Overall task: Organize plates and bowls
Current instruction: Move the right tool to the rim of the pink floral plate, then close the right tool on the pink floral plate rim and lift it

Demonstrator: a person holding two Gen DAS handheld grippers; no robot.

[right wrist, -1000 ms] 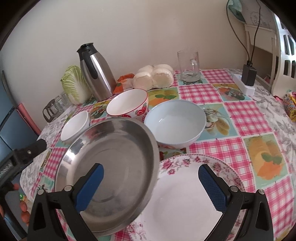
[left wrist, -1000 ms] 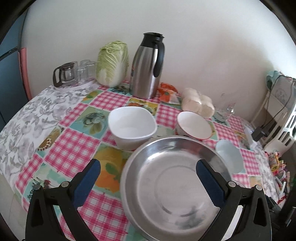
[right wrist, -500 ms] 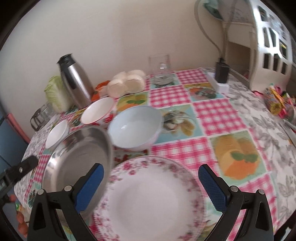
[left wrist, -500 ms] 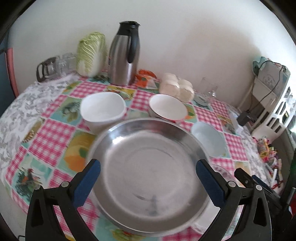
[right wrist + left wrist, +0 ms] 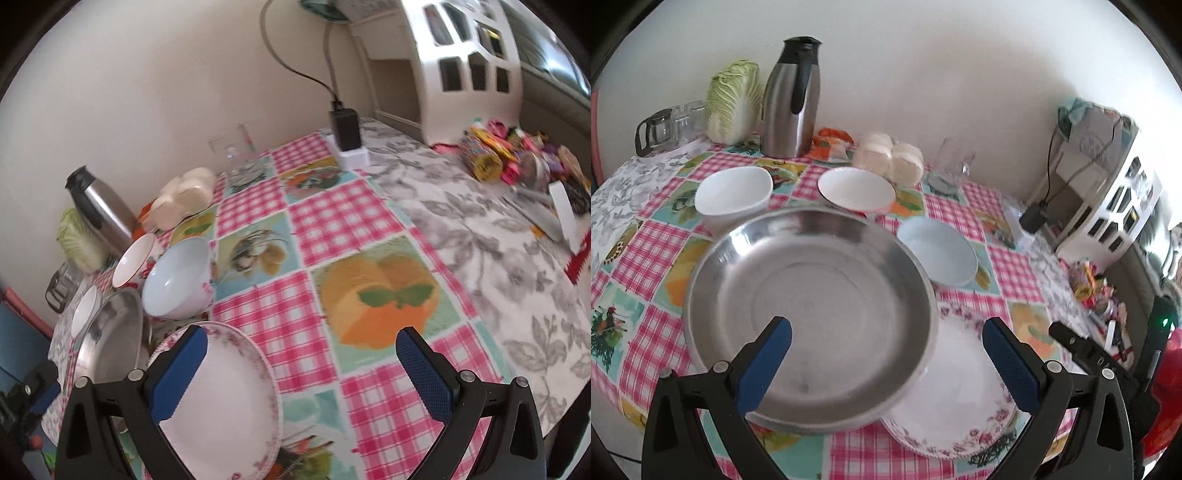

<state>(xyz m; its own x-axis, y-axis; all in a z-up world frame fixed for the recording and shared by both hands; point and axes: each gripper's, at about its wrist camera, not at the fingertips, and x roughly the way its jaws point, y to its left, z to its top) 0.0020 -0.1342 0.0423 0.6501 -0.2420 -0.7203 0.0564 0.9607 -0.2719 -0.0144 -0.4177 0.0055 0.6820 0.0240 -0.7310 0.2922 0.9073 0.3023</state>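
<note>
Left gripper (image 5: 886, 347): jaws wide, empty, now over steel pan (image 5: 809, 314) overlapping floral plate (image 5: 960, 391). Right gripper (image 5: 299, 362): wide, empty, swung right; plate at its left finger, bowls (image 5: 177, 278) behind.

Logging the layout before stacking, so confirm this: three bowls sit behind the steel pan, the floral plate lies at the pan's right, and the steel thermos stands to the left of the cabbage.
One error. In the left wrist view the steel thermos stands to the right of the cabbage, not the left. The rest holds: three bowls sit behind the steel pan, and the floral plate lies at the pan's right.
</note>
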